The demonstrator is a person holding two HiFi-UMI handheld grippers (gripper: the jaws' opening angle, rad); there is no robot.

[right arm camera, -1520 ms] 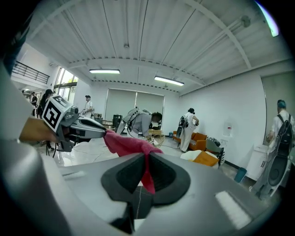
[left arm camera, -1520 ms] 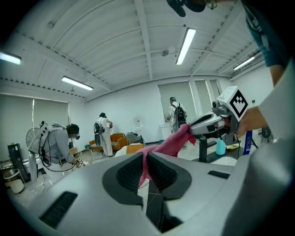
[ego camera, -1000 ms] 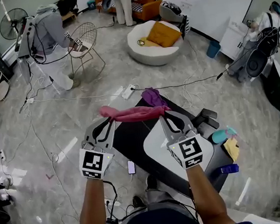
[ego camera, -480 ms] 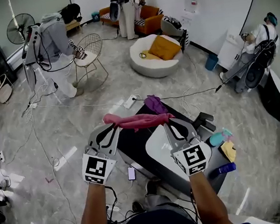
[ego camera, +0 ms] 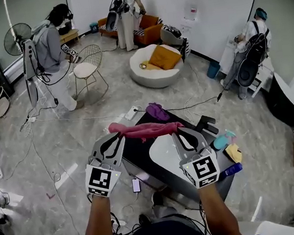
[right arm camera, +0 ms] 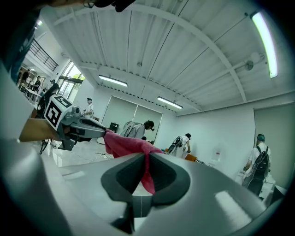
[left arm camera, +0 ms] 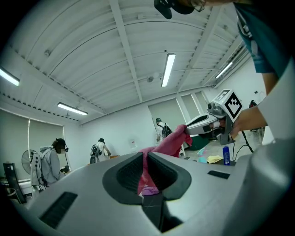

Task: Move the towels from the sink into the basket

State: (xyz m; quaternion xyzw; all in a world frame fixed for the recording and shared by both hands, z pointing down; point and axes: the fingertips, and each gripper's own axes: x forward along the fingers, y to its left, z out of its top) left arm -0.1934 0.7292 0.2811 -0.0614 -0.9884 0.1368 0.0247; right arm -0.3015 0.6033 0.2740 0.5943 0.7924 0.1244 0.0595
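Pink fabric towel point(ego camera: 144, 130) hangs stretched in the air between the two grippers, above the far part of the black table point(ego camera: 138, 153) and its white oval basin point(ego camera: 164, 149). The left gripper point(ego camera: 118, 136) has its jaws pinched narrow on the towel's left end, and the right gripper point(ego camera: 178, 129) clamps the right end the same way. A crumpled purple towel point(ego camera: 155, 109) lies at the table's far corner, just beyond the pink one.

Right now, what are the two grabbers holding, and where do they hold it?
Both hold one pink towel, stretched between them: the left gripper pinches one end of it, and the right gripper pinches the other end.
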